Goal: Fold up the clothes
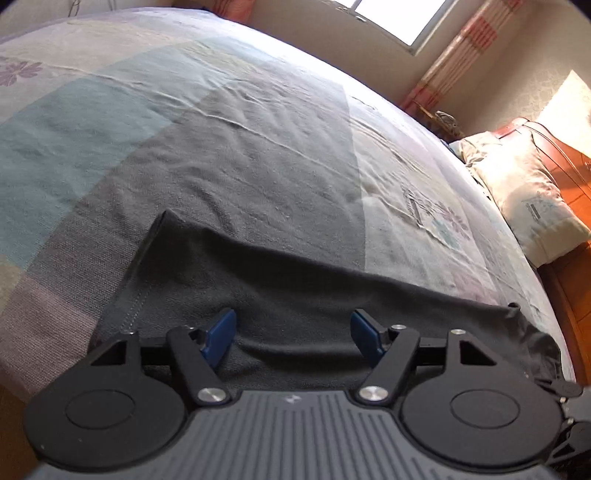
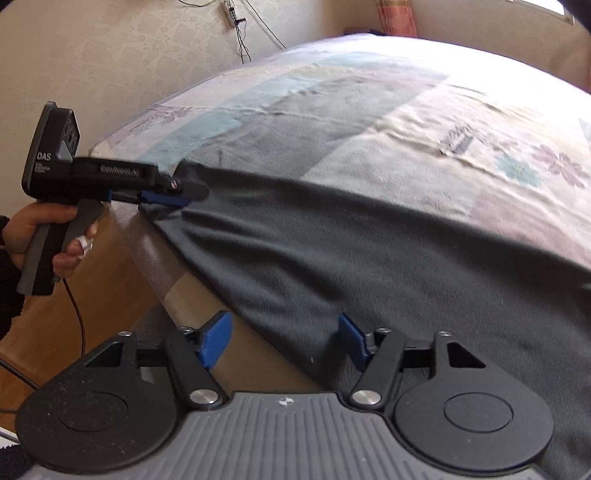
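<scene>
A dark grey cloth point(image 1: 295, 295) lies spread flat on a bed point(image 1: 110, 129), close to the near edge. The bed has a cover with blocks of pale blue, grey and cream and some purple flowers on it. From the left wrist view, the left claw point(image 1: 293, 332) hangs just over the cloth with its two blue pads point(image 1: 219, 338) wide apart. Nothing is pinched between them, so it is open. One corner of the cloth point(image 1: 166, 218) pokes up to the left, and a seam with small stitches runs down that side. A pillow point(image 1: 524, 199) sits at the far right by a wooden headboard point(image 1: 569, 162), and bright light comes in through a window point(image 1: 402, 18) with a red and white curtain point(image 1: 454, 62) beside it. From the right wrist view, the right claw point(image 2: 286, 339) is also open, and its blue pads stand over the edge of the cloth where it hangs at the side of the bed. Farther off in that view, a hand point(image 2: 40, 236) holds the handle of the left claw point(image 2: 166, 197), whose tips rest at the far corner of the cloth. A black cable point(image 2: 74, 314) hangs down from the handle.
</scene>
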`<control>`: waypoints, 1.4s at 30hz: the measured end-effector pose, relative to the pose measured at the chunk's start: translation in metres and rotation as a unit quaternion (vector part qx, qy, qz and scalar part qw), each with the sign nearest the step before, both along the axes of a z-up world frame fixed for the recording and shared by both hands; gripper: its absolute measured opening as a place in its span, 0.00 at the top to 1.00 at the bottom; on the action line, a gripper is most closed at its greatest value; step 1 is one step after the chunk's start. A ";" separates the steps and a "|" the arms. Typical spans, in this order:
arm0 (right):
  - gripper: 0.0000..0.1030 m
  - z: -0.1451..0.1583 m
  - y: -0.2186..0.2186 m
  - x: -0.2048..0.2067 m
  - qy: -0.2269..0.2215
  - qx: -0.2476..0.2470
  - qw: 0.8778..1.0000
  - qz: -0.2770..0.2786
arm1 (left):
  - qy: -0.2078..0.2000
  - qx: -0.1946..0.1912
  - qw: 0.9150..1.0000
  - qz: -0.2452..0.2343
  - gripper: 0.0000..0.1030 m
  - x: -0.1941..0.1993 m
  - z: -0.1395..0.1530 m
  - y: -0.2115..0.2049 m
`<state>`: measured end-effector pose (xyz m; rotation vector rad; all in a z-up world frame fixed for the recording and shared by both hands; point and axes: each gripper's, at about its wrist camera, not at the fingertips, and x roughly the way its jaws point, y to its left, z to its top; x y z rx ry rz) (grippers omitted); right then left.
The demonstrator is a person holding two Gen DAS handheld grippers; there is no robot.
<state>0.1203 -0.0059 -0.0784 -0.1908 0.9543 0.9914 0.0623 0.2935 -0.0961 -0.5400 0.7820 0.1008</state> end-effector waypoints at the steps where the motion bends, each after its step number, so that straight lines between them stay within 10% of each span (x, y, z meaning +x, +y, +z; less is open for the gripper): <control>1: 0.26 -0.003 -0.006 -0.001 0.014 0.004 1.000 -0.002 | 0.003 0.004 1.000 0.001 0.34 0.001 0.004 -0.003; 10: 0.26 0.017 -0.053 0.003 -0.029 0.013 0.996 -0.085 | -0.055 -0.074 0.978 -0.189 0.28 0.019 0.012 -0.104; 20: 0.18 -0.007 -0.137 0.007 -0.062 -0.047 0.981 -0.180 | 0.014 -0.071 0.983 -0.167 0.28 0.011 0.010 -0.114; 28: 0.16 0.010 -0.195 0.050 -0.133 -0.054 0.950 -0.275 | -0.013 -0.092 0.960 -0.264 0.22 0.092 0.053 -0.188; 35: 0.14 -0.023 -0.267 0.061 -0.101 -0.041 0.923 -0.368 | 0.011 -0.179 0.941 -0.288 0.23 0.167 0.008 -0.275; 42: 0.00 -0.041 -0.273 0.043 -0.142 -0.018 0.928 -0.344 | 0.015 -0.210 0.953 -0.218 0.23 0.220 -0.029 -0.288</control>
